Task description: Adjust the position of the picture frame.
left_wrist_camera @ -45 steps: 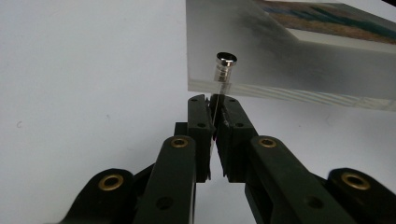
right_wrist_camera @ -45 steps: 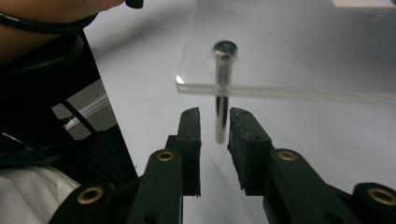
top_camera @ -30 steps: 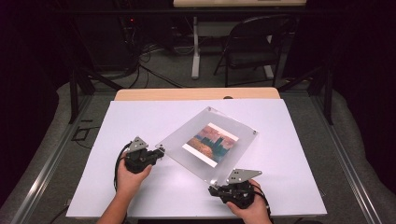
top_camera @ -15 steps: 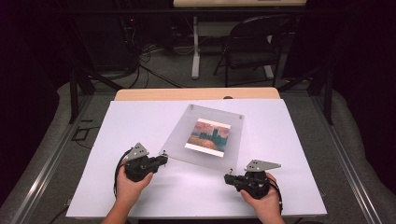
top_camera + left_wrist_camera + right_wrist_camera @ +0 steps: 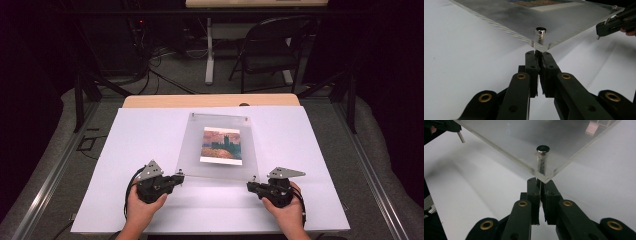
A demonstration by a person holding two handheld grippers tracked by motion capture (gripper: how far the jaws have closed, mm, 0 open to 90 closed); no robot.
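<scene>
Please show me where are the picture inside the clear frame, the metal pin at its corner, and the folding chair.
picture (image 5: pixel 221 145), high view, its middle.
metal pin (image 5: pixel 540 30), left gripper view, its round cap.
folding chair (image 5: pixel 264 62), high view, its seat.

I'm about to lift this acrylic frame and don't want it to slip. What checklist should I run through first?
1. Left hand-held gripper at the frame's near left corner: ok.
2. Right hand-held gripper at the near right corner: ok.
3. Jaws actually clamping the corners: cannot tell; both are nearly closed, just under the corner edges.
4. Corner pins seated: ok.
5. Picture flat inside: ok.
6. Frame square to the table: ok.
</scene>
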